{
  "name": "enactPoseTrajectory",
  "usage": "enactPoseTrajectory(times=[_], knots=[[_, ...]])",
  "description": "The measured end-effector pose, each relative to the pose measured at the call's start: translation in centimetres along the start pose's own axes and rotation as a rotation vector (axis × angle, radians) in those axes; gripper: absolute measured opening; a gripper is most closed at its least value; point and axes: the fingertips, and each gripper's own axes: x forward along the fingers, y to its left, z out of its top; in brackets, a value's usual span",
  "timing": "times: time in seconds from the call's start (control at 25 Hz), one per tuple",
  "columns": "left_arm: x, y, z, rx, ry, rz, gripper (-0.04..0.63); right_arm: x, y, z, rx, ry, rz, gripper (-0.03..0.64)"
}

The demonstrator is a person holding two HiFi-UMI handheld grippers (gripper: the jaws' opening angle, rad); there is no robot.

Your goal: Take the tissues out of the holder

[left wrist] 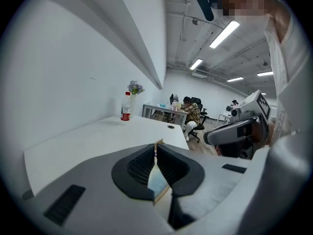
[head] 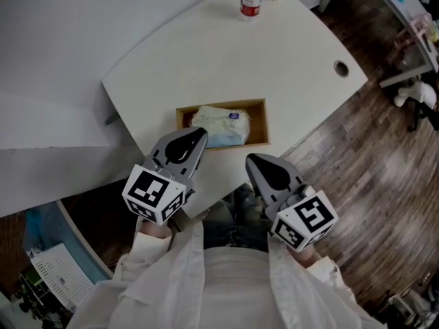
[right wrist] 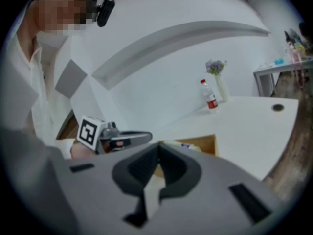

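A shallow wooden holder (head: pixel 259 122) lies on the white table near its front edge, with a soft white and pale blue tissue pack (head: pixel 221 125) inside it. My left gripper (head: pixel 197 137) hovers at the holder's near left corner, jaws shut and empty. In the left gripper view (left wrist: pixel 155 146) the holder's wooden edge (left wrist: pixel 163 192) shows just past the closed jaws. My right gripper (head: pixel 252 160) hangs short of the holder's front edge, to the right, also shut with nothing held. The right gripper view (right wrist: pixel 158 145) shows the holder (right wrist: pixel 204 143) and tissue pack (right wrist: pixel 179 145) just ahead.
A plastic bottle with a red label (head: pixel 251 2) stands at the table's far edge, beside a vase of flowers (right wrist: pixel 215 68). A round cable hole (head: pixel 341 68) is at the table's right. A white partition runs along the left; wooden floor lies to the right.
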Motion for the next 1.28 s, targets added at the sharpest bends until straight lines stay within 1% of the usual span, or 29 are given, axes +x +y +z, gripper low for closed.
enactPoseTrajectory(times=[0.16,0.44,0.52,0.72,0.92,1.04,1.12,1.28], knots=[[0.6,1.1,-0.1,0.049,0.027,0.041,0.014,0.5,-0.8,-0.1,0.008,0.008,-0.001,0.011],[2.4,2.8,-0.3,0.098,0.076,0.083,0.018,1.5,-2.0,-0.3,0.026,0.024,-0.002,0.011],[2.7,2.8,-0.6,0.119,0.096,0.076,0.048,1.6,-2.0,-0.3,0.03,0.023,-0.001,0.011],[2.8,2.9,-1.0,0.154,0.146,0.069,0.096,1.7,-1.7,0.1,0.049,0.012,0.003,0.011],[3.5,3.2,-1.5,0.169,0.184,0.073,0.119,1.9,-2.3,0.3,0.08,0.002,0.012,0.011],[3.8,3.3,-2.5,0.208,0.251,0.074,0.166,1.8,-2.3,0.4,0.082,-0.006,0.004,0.011],[3.9,3.3,-3.3,0.239,0.304,0.075,0.181,1.7,-2.4,0.2,0.085,-0.007,-0.003,0.011],[4.1,3.2,-4.4,0.269,0.368,0.06,0.181,1.5,-2.6,0.0,0.094,-0.005,-0.01,0.011]])
